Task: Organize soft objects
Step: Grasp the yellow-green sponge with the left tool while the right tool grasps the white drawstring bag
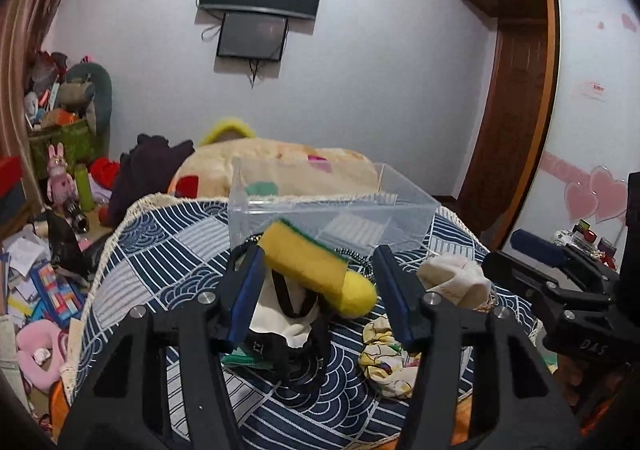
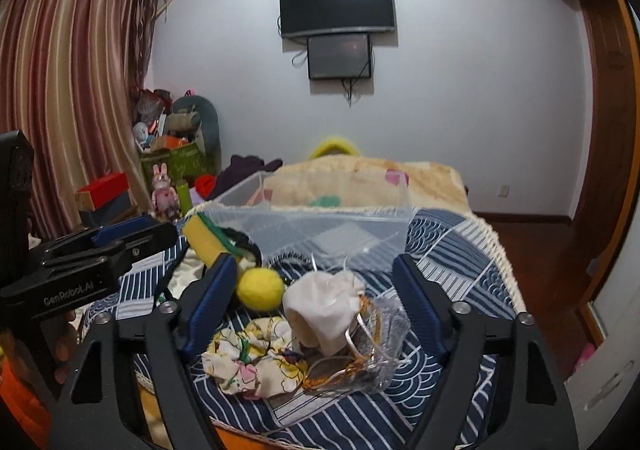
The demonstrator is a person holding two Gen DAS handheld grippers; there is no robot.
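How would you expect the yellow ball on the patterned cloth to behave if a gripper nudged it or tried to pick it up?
The yellow ball looks round and fuzzy like felt, so it would probably roll when nudged. It likely weighs little and gives slightly under the pads. The sponge beside it and the cloth may slow the roll.

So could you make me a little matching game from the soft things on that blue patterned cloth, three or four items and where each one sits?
Things:
1. yellow sponge
2. yellow felt ball
3. cream cloth pouch
4. floral scrunchie

Places:
A. between the right gripper's fingers, on a clear crinkly bag
B. nearest the camera, in front of the ball
C. propped up just in front of the clear plastic box
D. by the sponge's near end, beside the pouch

Pairs: 1-C, 2-D, 3-A, 4-B
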